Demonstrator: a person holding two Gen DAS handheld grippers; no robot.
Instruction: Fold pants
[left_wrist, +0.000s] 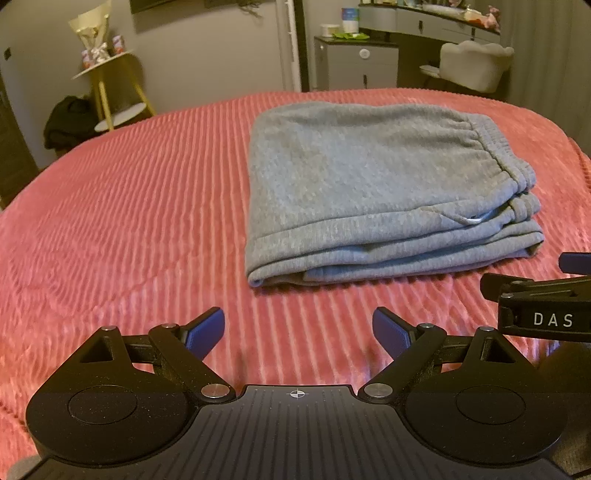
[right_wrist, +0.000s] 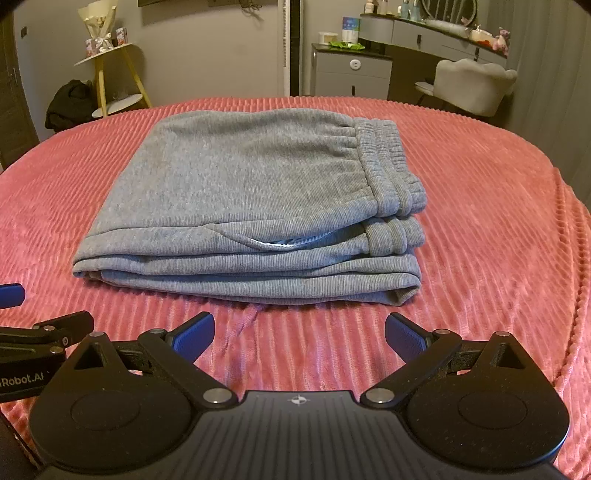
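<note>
Two grippers hover low over a bed covered by a ribbed pink blanket (left_wrist: 129, 221). The left gripper (left_wrist: 298, 330) has its jaws spread wide with nothing between them, only blanket below. Just beside it, the right gripper (right_wrist: 300, 334) also has its jaws wide apart and empty. The grey pants (right_wrist: 255, 206) lie folded into a flat, layered stack on the blanket just beyond both grippers, apart from them, with the elastic waistband (right_wrist: 388, 166) on the stack's right side.
</note>
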